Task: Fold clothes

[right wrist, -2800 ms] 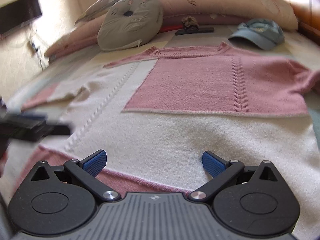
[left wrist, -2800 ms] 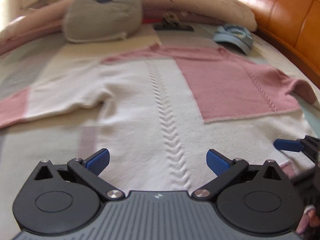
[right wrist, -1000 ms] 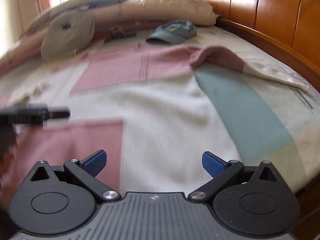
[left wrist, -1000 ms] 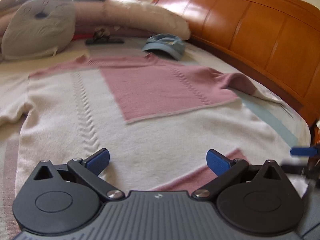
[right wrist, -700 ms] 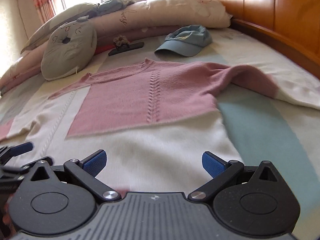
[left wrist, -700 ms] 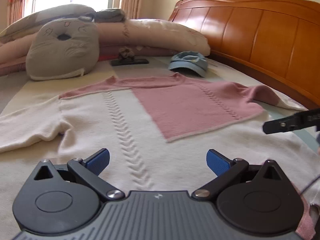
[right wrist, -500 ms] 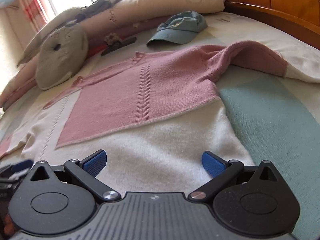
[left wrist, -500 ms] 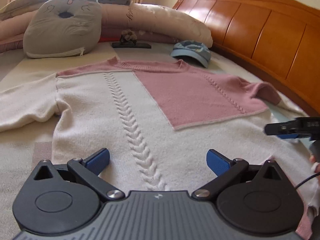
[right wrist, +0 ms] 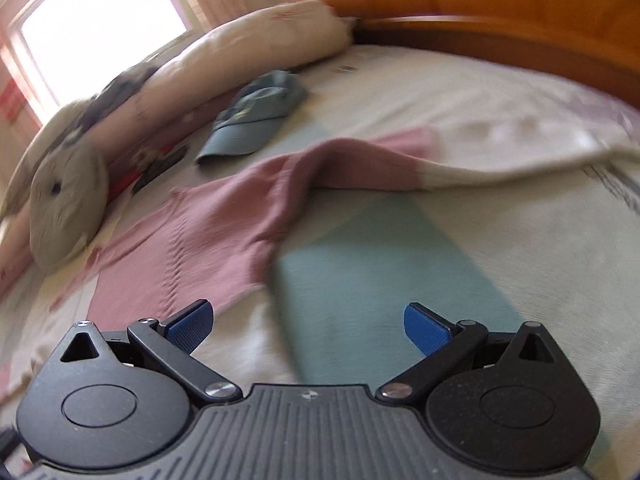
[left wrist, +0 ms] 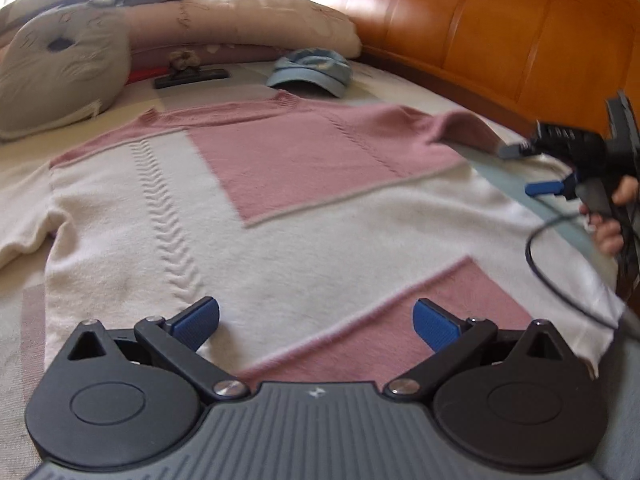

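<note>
Bedspread [left wrist: 24,312] bears a soft, limp knit sweater [left wrist: 304,216] spread flat; both my claws, left [left wrist: 316,322] and right [right wrist: 306,324], gape empty. I'd pinch its thick hem or sleeve [right wrist: 360,160].

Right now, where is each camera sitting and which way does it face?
Left wrist: low over the sweater hem, facing up the bed toward the pillows; own open left tongs show, plus the right tongs and a hand.
Right wrist: by the sweater's edge, facing its pink sleeve and the headboard; only the open right tongs show.
Shared: sweater, blue cap, grey cushion.
</note>
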The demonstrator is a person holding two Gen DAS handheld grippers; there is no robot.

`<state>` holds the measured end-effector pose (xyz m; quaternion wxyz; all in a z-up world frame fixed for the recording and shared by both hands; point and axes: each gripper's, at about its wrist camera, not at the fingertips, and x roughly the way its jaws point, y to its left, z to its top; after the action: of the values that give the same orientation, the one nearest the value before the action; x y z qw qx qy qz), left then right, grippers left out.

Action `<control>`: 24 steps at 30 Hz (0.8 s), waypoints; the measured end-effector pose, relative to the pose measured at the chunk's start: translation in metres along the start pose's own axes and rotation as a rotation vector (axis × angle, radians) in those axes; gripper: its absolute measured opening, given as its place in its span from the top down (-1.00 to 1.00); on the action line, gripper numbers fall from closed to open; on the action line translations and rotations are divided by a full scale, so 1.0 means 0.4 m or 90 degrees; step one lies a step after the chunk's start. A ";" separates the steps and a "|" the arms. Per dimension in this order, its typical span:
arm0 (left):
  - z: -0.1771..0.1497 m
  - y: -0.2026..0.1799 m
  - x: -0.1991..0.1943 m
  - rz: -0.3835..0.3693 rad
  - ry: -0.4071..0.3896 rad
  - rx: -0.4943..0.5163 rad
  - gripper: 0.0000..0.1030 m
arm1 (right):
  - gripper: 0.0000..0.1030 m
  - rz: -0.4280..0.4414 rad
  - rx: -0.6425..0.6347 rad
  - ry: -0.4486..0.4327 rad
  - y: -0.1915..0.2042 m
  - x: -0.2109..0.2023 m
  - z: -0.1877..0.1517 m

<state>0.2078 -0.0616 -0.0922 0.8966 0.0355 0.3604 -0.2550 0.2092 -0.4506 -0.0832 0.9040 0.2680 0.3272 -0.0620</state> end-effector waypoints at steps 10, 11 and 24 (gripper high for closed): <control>-0.018 -0.078 -0.014 0.061 0.027 0.003 -0.99 | -1.00 0.049 0.107 -0.056 -0.219 -0.018 0.081; -0.020 -0.085 -0.016 0.067 0.030 0.003 -0.99 | -1.00 0.059 0.124 -0.061 -0.238 -0.011 0.094; 0.028 -0.195 0.034 0.056 0.052 0.006 -0.99 | -1.00 0.096 0.136 -0.116 -0.297 0.128 0.230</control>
<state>0.1853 -0.1380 -0.0835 0.8913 0.0659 0.3936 -0.2151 0.2663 -0.5965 -0.1088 0.8983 0.3799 0.2144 -0.0524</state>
